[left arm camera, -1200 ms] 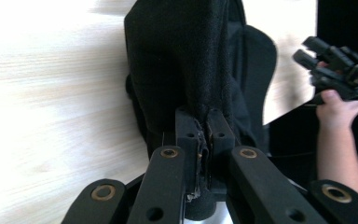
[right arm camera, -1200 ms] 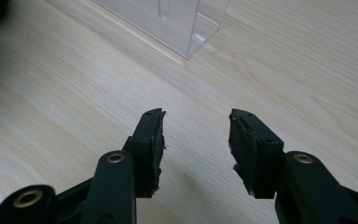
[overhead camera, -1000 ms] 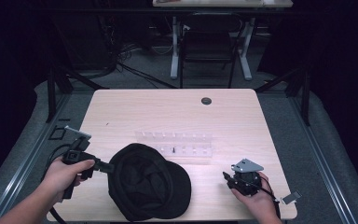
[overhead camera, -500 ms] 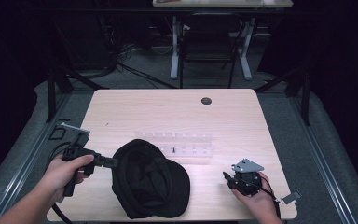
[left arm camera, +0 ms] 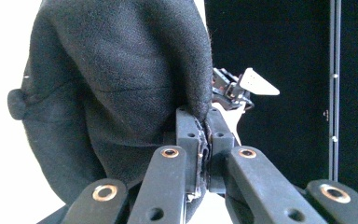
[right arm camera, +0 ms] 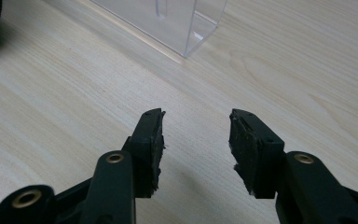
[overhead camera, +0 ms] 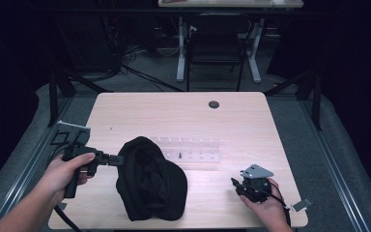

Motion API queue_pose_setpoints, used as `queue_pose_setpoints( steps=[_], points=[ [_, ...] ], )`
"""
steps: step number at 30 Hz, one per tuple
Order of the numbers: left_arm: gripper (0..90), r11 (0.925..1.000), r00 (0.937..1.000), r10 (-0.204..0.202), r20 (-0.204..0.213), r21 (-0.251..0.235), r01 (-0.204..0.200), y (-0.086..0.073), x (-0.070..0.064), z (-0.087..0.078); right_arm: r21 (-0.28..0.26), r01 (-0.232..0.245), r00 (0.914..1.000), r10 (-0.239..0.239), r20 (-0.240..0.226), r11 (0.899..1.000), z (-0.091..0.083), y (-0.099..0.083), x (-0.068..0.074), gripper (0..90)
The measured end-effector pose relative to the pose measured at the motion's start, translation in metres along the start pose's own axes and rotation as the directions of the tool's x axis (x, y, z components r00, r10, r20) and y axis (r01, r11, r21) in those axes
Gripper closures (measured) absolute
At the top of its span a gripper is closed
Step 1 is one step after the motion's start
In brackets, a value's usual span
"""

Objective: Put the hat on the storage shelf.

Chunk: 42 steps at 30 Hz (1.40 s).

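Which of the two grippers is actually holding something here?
The left gripper: its jaws are clamped on the edge of the black cap. The right gripper sits open above bare table.

One black cap (overhead camera: 150, 179), one clear plastic rack (overhead camera: 193, 152), one wooden desk (overhead camera: 183, 113), and two hand-held tools: left tool (overhead camera: 117, 160) and right tool (overhead camera: 235, 183).

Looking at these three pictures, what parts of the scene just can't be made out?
- Black cap: its brim, high view, folded under its own crown.
- Clear plastic rack: small dark item inside, high view, too small.
- Same rack, right gripper view: cut off by top edge.
- Right gripper: jaws, high view, too small.
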<state>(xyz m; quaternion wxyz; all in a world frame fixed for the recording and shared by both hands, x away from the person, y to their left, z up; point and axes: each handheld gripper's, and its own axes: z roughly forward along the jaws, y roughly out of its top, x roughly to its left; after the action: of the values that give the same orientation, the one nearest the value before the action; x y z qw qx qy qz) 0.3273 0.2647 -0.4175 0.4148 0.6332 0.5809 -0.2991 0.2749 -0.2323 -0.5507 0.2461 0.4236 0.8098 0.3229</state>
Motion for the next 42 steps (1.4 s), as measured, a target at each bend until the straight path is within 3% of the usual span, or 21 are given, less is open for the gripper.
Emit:
queue_pose_setpoints(
  steps=[2, 13, 30, 42],
  points=[
    [87.5, 0.9999, 0.9997, 0.004, 0.026, -0.013, -0.003, 0.001, -0.006, -0.001, 0.007, 0.004, 1.0, -0.004, 0.001, 1.0, 0.0, 0.0, 0.0, 54.3],
    [87.6, 0.9992, 0.9971, 0.023, 0.072, -0.033, -0.021, 0.004, -0.022, -0.009, 0.0, -0.001, 1.0, 0.001, 0.004, 1.0, -0.001, 0.0, 0.0, 54.1],
    [87.5, 0.9901, 0.992, 0.078, 0.099, -0.124, -0.066, 0.015, -0.048, -0.032, -0.006, -0.008, 1.0, 0.008, 0.004, 1.0, 0.0, 0.0, 0.0, 53.8],
    [87.5, 0.985, 0.9866, 0.103, 0.127, -0.151, -0.083, 0.03, -0.064, -0.026, 0.003, -0.002, 1.0, 0.002, 0.003, 1.0, 0.0, 0.0, 0.0, 53.8]
  ],
)
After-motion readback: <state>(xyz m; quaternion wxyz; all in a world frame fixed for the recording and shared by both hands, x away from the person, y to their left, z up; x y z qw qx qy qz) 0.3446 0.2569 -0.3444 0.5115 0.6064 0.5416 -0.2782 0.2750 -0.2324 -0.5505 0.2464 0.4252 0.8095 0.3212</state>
